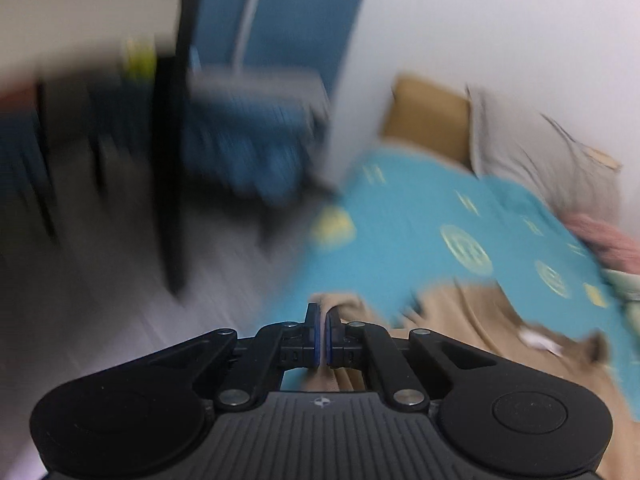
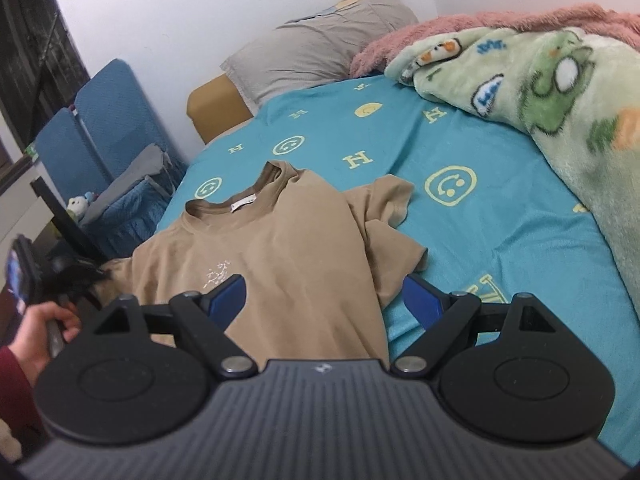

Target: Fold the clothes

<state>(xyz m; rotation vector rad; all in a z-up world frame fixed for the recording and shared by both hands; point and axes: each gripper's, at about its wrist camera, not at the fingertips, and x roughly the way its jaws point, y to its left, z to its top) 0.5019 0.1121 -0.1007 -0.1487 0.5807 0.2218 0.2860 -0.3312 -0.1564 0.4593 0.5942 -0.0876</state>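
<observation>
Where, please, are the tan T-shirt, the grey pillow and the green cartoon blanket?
tan T-shirt (image 2: 288,240), right wrist view, on its chest.
grey pillow (image 2: 316,50), right wrist view, on its front face.
green cartoon blanket (image 2: 560,92), right wrist view, on its printed top.

The left gripper (image 1: 322,334) is black, built from flat linkage bars with round silver rivets at the joints. Two large round black discs flank a dark grey ribbed plate that carries a small white round emblem near its top edge. Its fingers (image 1: 313,330) are short black blocks faced with blue pads. The right gripper (image 2: 323,302) has the same build: black bars with triangular cut-outs, silver rivets, twin discs, ribbed grey plate with the emblem, and broad blue pads (image 2: 228,296). In the right wrist view, the person's left hand (image 2: 38,334) shows light bare skin and a dark red sleeve at the wrist.
</observation>
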